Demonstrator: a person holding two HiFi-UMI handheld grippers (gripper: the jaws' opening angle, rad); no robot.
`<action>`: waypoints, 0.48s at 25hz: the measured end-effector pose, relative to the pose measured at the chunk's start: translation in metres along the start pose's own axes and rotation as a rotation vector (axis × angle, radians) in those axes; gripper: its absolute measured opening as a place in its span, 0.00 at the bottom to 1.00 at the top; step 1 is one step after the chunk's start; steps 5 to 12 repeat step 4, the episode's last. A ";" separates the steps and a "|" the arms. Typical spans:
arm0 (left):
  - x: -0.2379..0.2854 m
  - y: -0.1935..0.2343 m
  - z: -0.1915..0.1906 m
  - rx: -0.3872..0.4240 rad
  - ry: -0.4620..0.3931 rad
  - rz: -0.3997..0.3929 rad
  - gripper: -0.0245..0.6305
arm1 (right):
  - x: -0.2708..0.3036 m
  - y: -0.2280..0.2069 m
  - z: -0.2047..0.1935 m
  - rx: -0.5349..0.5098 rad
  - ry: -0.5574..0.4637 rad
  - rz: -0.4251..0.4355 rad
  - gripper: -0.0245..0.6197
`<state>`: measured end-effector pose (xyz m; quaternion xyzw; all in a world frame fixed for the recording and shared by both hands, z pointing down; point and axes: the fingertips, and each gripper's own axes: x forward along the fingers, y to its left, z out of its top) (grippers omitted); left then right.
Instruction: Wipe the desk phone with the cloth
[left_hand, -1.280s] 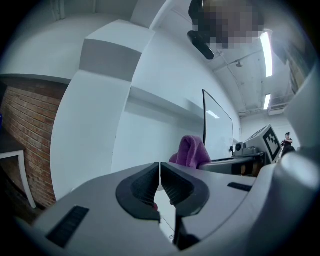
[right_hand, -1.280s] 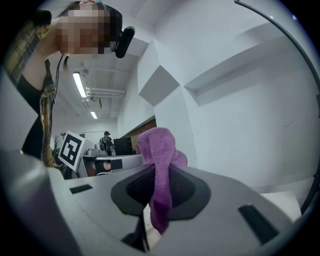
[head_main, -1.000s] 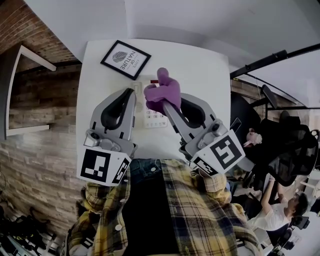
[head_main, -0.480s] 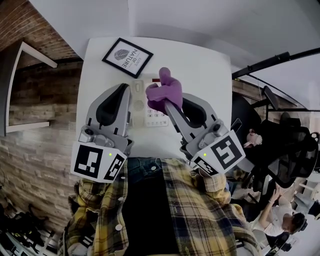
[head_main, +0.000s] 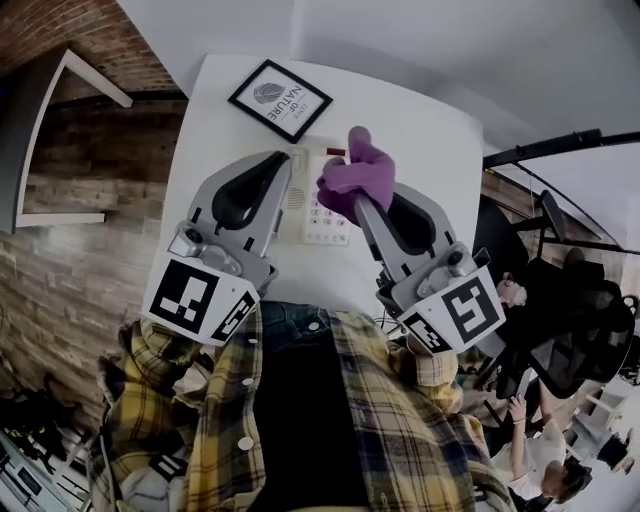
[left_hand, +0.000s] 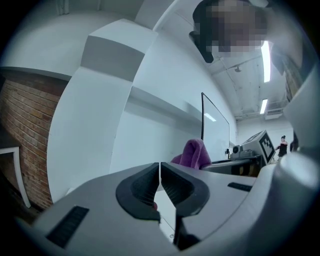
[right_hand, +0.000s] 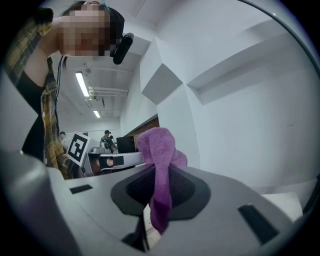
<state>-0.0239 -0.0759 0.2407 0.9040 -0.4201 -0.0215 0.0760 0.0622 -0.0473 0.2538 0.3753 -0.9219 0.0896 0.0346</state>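
Note:
A white desk phone (head_main: 318, 205) lies on the white table (head_main: 200, 150), mostly covered by both grippers in the head view. My right gripper (head_main: 362, 198) is shut on a purple cloth (head_main: 356, 176), which bunches up above the phone's right side and keypad. In the right gripper view the cloth (right_hand: 161, 170) hangs pinched between the jaws. My left gripper (head_main: 285, 170) is shut and holds nothing; its tip sits over the phone's left edge. In the left gripper view the jaws (left_hand: 159, 185) meet, with the cloth (left_hand: 192, 154) beyond them.
A black-framed print (head_main: 280, 100) lies on the table behind the phone. A brick wall (head_main: 70, 230) runs along the left. Office chairs (head_main: 570, 320) and people are at the right, beyond the table's edge.
The view has shifted, so the table and phone appear further right. The left gripper has moved forward over the phone's left edge. The right gripper still holds the cloth on the phone.

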 end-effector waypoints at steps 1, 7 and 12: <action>0.001 -0.002 0.000 0.005 0.000 -0.012 0.07 | -0.001 0.000 0.000 -0.004 0.000 -0.007 0.14; 0.006 -0.009 0.000 0.027 -0.003 -0.061 0.07 | -0.007 -0.003 0.001 -0.019 -0.003 -0.038 0.14; 0.006 -0.009 0.000 0.027 -0.003 -0.061 0.07 | -0.007 -0.003 0.001 -0.019 -0.003 -0.038 0.14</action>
